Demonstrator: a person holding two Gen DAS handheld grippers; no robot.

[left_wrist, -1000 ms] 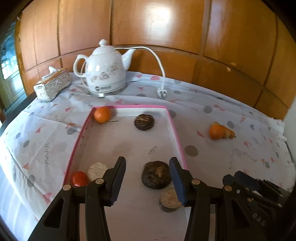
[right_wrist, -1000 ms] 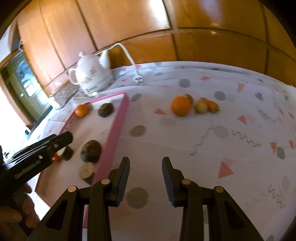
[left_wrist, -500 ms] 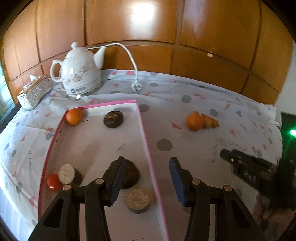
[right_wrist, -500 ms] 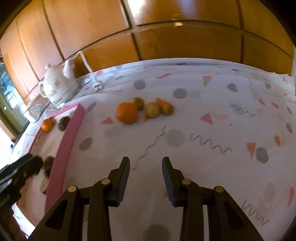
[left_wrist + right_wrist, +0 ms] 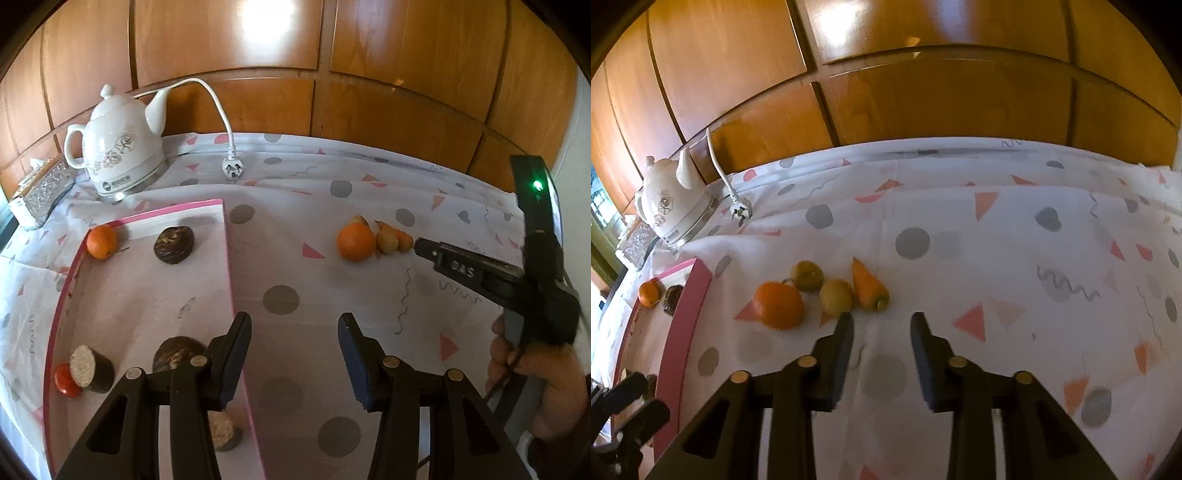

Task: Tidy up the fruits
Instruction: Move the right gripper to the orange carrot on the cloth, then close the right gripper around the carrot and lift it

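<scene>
An orange [image 5: 779,304], two yellowish round fruits [image 5: 836,296] [image 5: 807,275] and a carrot [image 5: 868,286] lie together on the patterned tablecloth. The same cluster shows in the left wrist view, orange [image 5: 355,242] foremost. My right gripper [image 5: 882,325] is open and empty, just short of the cluster; it also shows in the left wrist view [image 5: 424,245]. My left gripper [image 5: 294,332] is open and empty over the right wall of the pink-rimmed tray [image 5: 227,236]. The tray holds a small orange [image 5: 102,242], a red fruit [image 5: 66,380] and several dark brown pieces.
A white electric kettle [image 5: 120,155] stands at the back left, its cord and plug [image 5: 232,170] lying on the cloth. A silver tissue box [image 5: 40,190] sits at the far left. A wooden panel wall closes off the back.
My left gripper has swung right, from over the tray's middle to its right wall. My right gripper has moved forward and right, up close to the fruit cluster. Both stayed open.
</scene>
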